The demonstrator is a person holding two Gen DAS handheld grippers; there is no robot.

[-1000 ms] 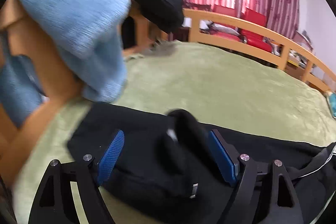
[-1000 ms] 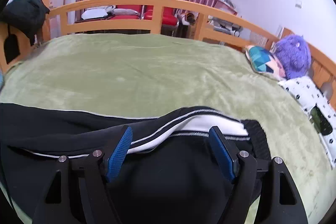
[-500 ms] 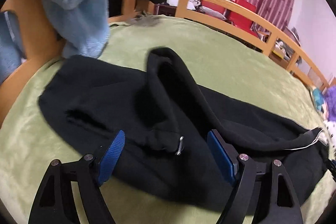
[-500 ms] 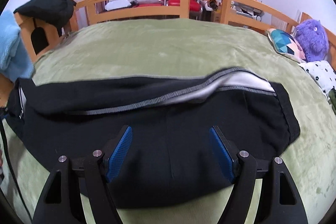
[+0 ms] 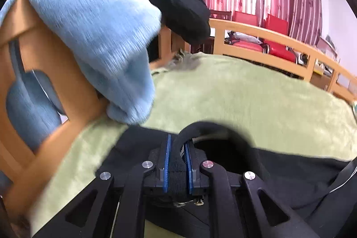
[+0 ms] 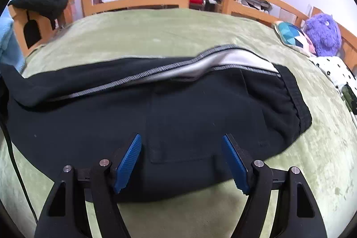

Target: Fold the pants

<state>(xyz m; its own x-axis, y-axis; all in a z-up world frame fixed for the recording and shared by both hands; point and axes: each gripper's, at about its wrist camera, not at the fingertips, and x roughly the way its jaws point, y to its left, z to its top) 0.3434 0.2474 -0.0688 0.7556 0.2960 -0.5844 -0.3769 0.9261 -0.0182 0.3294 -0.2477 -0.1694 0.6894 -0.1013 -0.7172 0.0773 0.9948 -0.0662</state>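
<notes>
Black pants with a grey-white side stripe lie lengthwise on the green bed cover, waistband at the right. My right gripper is open and empty, hovering over the near edge of the pants. In the left wrist view my left gripper is shut on a black cuff of the pants, which loops up out of the jaws.
A light blue towel and a black garment hang on the wooden bed rail at the left. A patterned pillow, a purple plush toy and a spotted cloth lie at the right. Red chairs stand behind the rail.
My left gripper has closed on the pant cuff and moved toward the left bed rail. My right gripper stayed open, with little change over the last half second.
</notes>
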